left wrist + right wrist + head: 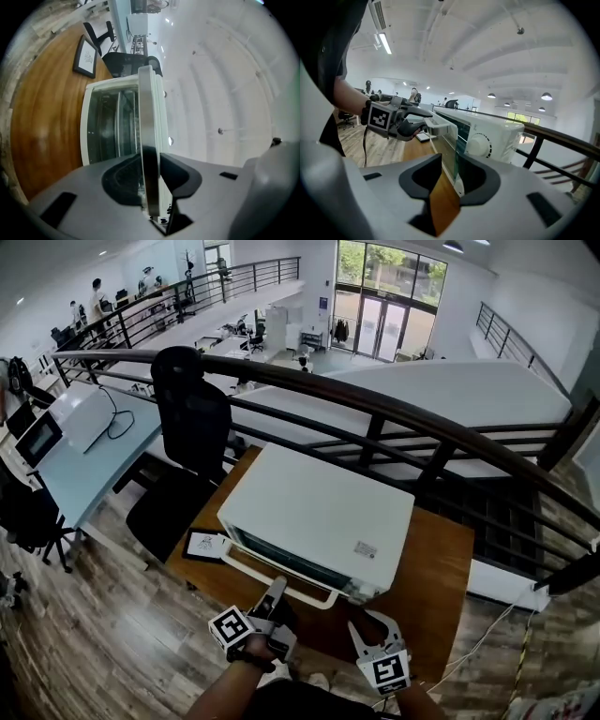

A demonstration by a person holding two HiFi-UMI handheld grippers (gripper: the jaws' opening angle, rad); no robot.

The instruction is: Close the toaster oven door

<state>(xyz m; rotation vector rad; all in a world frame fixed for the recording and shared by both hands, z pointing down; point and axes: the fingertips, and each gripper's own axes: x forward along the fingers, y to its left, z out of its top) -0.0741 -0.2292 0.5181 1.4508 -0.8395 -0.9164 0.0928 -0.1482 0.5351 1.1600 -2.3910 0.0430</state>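
Note:
A white toaster oven point(319, 512) stands on a wooden table point(441, 559); its glass door point(450, 145) is tilted part way open toward me. My left gripper point(275, 589) is at the door's white handle point(281, 582). In the left gripper view the handle bar point(149, 117) runs between the jaws, which press on it from both sides. The right gripper view shows the left gripper point(419, 125) clamped on that handle. My right gripper point(370, 617) hovers at the oven's front right corner, near the knob point(479, 144). Its jaws stand open, with only the door's edge seen beyond the gap.
A small framed card point(204, 545) lies on the table left of the oven. A black office chair point(192, 418) stands behind the table's left end, and a dark curved railing point(394, 409) runs behind it. A thin cable point(487, 634) trails over the floor at right.

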